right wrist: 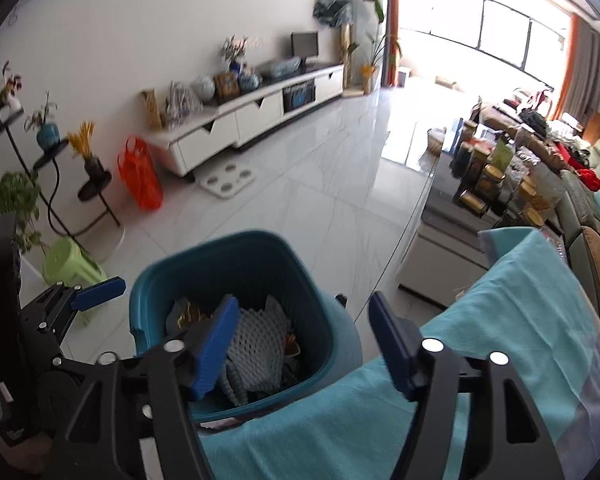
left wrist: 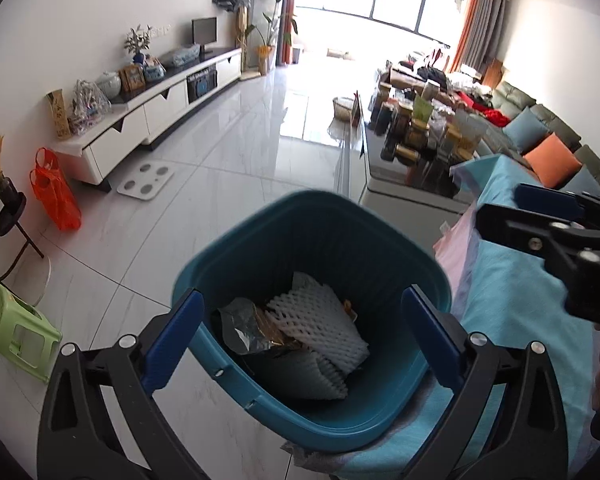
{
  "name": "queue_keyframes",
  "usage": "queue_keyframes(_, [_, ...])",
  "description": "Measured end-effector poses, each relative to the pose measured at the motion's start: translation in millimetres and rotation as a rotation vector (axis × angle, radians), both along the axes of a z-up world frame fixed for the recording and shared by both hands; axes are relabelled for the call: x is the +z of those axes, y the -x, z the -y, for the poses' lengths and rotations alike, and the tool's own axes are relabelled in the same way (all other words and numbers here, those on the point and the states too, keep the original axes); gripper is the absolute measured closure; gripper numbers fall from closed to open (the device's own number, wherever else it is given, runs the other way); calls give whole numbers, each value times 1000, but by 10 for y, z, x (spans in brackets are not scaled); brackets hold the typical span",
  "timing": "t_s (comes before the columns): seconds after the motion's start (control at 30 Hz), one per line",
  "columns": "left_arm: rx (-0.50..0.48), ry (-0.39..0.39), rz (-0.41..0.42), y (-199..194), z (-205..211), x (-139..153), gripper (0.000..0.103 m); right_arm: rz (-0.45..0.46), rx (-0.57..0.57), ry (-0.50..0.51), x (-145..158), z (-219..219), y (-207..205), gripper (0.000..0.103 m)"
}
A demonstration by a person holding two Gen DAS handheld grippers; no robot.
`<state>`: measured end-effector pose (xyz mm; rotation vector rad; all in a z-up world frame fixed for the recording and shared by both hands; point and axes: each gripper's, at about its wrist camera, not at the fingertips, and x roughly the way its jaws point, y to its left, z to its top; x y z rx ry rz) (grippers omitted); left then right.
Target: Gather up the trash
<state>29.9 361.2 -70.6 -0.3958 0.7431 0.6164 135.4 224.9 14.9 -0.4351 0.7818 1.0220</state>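
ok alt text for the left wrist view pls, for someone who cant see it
The open left gripper hovers over a teal trash bin holding white foam netting and a crumpled foil wrapper. The bin stands on a pale tiled floor beside a table under a turquoise cloth; the right gripper enters at right.

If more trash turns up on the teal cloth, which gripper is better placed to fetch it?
Probably right. The right gripper hangs open at the teal cloth edge; the left gripper, also open, sits over the bin.
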Motion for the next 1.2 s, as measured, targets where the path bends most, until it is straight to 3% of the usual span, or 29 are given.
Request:
queue_keyframes(0.13, [15, -37, 40, 137, 46, 208, 6, 28, -34, -51, 154, 199, -18, 21])
queue_keyframes(0.43, [4, -113, 156, 278, 328, 786, 6, 82, -97, -149, 414, 679, 23, 9])
queue_keyframes(0.7, [-69, -194, 282, 352, 807, 1320, 6, 153, -205, -219, 647, 1279, 50, 7])
queue_keyframes(1.2, [-335, -216, 359, 32, 1981, 1563, 5, 257, -513, -289, 841, 2710, 144, 7])
